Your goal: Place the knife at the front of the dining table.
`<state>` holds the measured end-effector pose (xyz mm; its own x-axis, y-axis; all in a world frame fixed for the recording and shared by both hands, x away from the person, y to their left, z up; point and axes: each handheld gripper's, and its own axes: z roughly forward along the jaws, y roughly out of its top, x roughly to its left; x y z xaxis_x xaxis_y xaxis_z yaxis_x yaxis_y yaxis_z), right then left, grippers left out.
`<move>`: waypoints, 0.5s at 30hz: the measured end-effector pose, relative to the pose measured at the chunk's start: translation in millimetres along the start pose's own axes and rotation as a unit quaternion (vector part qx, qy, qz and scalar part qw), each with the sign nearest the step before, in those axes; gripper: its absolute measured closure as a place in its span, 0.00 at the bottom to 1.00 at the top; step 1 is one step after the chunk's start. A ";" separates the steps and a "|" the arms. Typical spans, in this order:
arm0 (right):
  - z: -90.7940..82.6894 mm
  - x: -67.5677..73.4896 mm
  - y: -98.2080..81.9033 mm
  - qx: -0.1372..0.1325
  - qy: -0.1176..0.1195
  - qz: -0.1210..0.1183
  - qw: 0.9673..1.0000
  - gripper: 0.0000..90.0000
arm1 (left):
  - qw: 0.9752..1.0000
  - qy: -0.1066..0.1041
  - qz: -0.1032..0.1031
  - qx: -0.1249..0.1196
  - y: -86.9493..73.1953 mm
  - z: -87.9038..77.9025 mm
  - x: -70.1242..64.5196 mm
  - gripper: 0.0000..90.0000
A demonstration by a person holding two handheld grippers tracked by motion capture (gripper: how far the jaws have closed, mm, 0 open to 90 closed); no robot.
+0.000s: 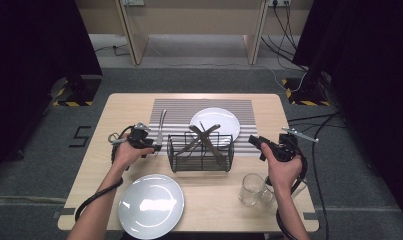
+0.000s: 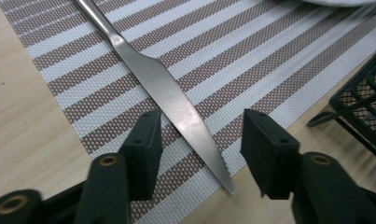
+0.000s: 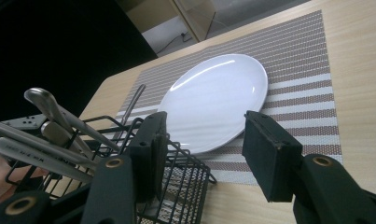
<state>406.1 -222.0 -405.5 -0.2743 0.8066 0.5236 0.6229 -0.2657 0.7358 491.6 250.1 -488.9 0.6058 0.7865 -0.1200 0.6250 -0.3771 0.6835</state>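
The knife [image 2: 169,100] lies flat on the striped mat [image 2: 251,60], near the mat's left edge. Its tip reaches just past the mat's near edge onto the bare wood, and its handle points to the far edge of the tabletop [image 1: 121,107]. The left gripper [image 2: 199,140] is low over the blade end with the jaws apart. The blade lies between the two pads, but they do not press on it, so the knife is free. In the high view the left gripper [image 1: 150,147] is at the mat's near left corner, just left of the basket [image 1: 201,152].

The wire basket stands at the middle of the tabletop, on the near edge of the mat. It holds several pcs of cutlery [image 1: 205,139] that lean crossed over its rim. Behind it, on the mat, is a white plate [image 1: 224,119]. In the right gripper view this plate [image 3: 218,100] is ahead of the jaws and the basket [image 3: 176,172] is at lower left, w/ the cutlery handles [image 3: 50,126] sticking out to the left.

The right gripper [image 1: 261,145] is near the mat's right edge, right of the basket, jaws open and nothing between them.

A second plate [image 1: 150,205] is at the near edge, left of centre. A glass [image 1: 251,189] is near the near right corner, just beside the right hand [image 1: 284,167].
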 end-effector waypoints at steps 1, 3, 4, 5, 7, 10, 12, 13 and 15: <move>0.0 0.6 0.0 0.001 0.000 -0.002 1.000 0.55 | 1.000 -0.001 0.002 -0.008 -0.6 -3.5 -0.7 0.46; 0.4 1.6 -0.3 0.001 0.003 -0.008 1.000 0.55 | 1.000 -0.003 0.007 -0.020 -1.8 -10.3 -3.4 0.41; 0.5 2.2 -0.5 0.000 0.003 -0.010 1.000 0.55 | 1.000 -0.003 0.006 -0.028 -2.6 -13.3 -5.4 0.36; 0.4 2.9 -0.7 0.001 0.004 -0.011 1.000 0.55 | 0.999 -0.003 0.005 -0.033 -3.4 -15.8 -6.7 0.33; 0.1 3.8 -0.9 0.001 0.008 -0.014 1.000 0.55 | 0.999 -0.003 0.000 -0.054 -6.5 -23.1 -10.2 0.28; -1.2 5.5 -1.0 0.001 0.011 -0.018 1.000 0.55 | 0.997 -0.007 0.000 -0.076 -11.6 -30.5 -13.8 0.25; -1.9 6.7 -1.0 0.001 0.013 -0.020 1.000 0.55 | 0.996 -0.007 0.002 -0.086 -14.6 -34.1 -16.9 0.24; -2.1 7.0 -1.0 0.001 0.013 -0.021 1.000 0.55 | 0.996 -0.008 0.004 -0.090 -16.0 -36.1 -18.1 0.24; -2.4 7.8 -1.0 0.002 0.015 -0.021 1.000 0.55 | 0.995 -0.005 0.005 -0.103 -18.2 -40.1 -20.9 0.24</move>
<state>401.5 -216.7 -401.2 -0.3220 0.8015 0.5039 0.6127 -0.2293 0.7563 447.8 260.1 -470.0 0.6174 0.7775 -0.1194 0.5053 -0.2756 0.8177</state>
